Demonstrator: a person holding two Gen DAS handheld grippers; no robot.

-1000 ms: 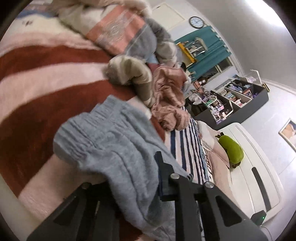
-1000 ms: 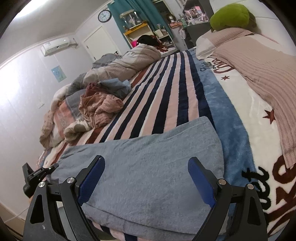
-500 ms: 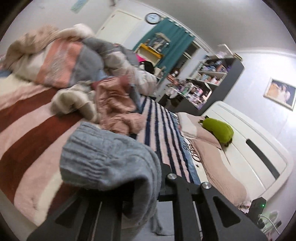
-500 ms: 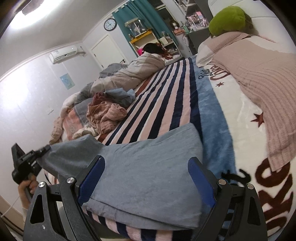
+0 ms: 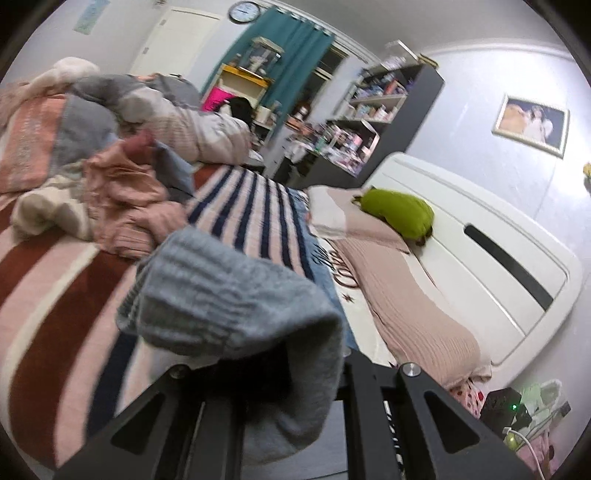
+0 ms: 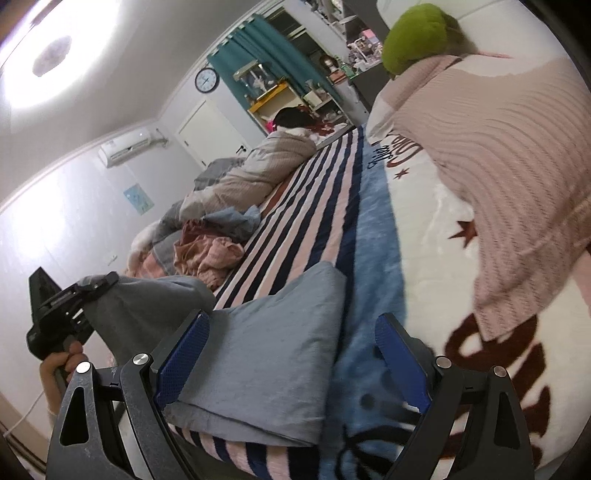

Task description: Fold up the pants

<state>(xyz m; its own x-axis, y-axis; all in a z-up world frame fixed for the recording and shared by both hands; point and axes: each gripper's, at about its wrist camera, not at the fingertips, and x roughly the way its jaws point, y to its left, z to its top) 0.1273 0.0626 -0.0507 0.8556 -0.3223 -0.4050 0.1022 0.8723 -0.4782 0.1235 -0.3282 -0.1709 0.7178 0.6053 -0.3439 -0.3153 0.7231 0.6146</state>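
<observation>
While the left tongs (image 6: 96,282) are clamping one end of the grey pants (image 6: 258,354) and holding it lifted off the bed (image 6: 417,266), the right tongs (image 6: 291,354) are standing wide apart just above the rest of the garment, their blue pads (image 6: 183,356) pressing on nothing. A hand (image 6: 61,369) is gripping the left tool's handle at the lower left of the right wrist view. From the left wrist camera, the ribbed grey waistband (image 5: 221,291) is bulging up right in front of the lens and draping down over the tongs' black frame. The remainder of the pants is lying flat near the bed's near edge, across a striped blanket (image 6: 314,206) and a blue fleece strip. Beyond it, a heap of pink and grey laundry (image 6: 207,254) is sitting on the stripes, with a pale quilt (image 6: 258,173) behind it. A pink knitted throw (image 6: 509,155) is covering the pillow side, and a green cushion (image 6: 417,35) is resting against the white headboard (image 5: 480,243). Farther off, a wall clock (image 6: 207,80) is hanging beside a teal curtain (image 6: 258,48).
</observation>
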